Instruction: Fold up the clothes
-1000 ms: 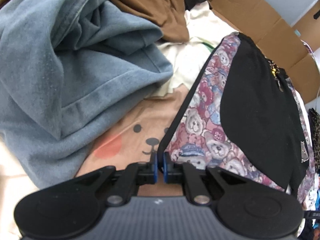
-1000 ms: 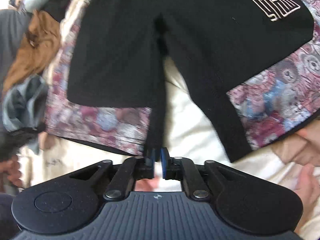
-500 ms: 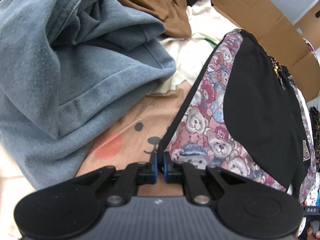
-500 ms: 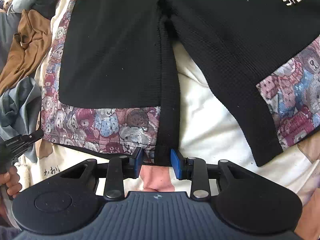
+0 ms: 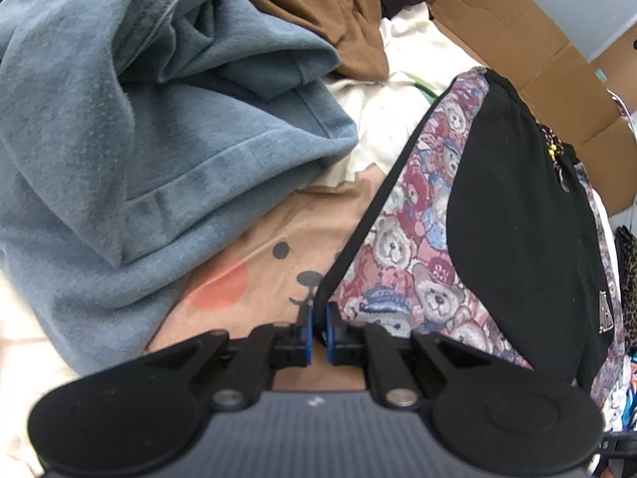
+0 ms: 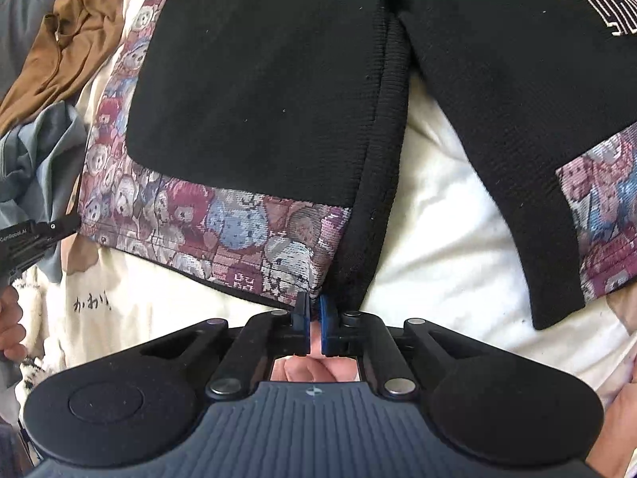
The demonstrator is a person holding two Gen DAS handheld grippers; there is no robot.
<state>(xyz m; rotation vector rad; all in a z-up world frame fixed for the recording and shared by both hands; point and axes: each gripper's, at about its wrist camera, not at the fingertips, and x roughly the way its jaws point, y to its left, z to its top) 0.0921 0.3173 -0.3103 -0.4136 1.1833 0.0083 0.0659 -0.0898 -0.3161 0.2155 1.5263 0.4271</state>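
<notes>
The garment is a black jacket with teddy-bear print panels (image 5: 414,239), lying spread over other clothes. My left gripper (image 5: 317,318) is shut on the black-edged lower corner of its bear-print panel. In the right wrist view the jacket (image 6: 258,99) lies open at the front, with a white logo (image 6: 605,4) on its right half. My right gripper (image 6: 315,308) is shut on the bottom hem where the bear print meets the black ribbed front band (image 6: 382,159). The left gripper's body (image 6: 28,239) shows at that view's left edge, held by a hand (image 6: 10,330).
A blue-grey sweatshirt (image 5: 139,139) is heaped to the left, over a tan shirt with a bear face (image 5: 258,279). Brown garment (image 5: 326,12) and white cloth (image 5: 398,91) lie behind, a cardboard box (image 5: 517,40) beyond. White fabric (image 6: 438,219) lies under the jacket.
The right gripper let go of the black front band, opened, moved nearer and shut again on the hem corner. The left gripper stayed shut on its corner and barely shifted.
</notes>
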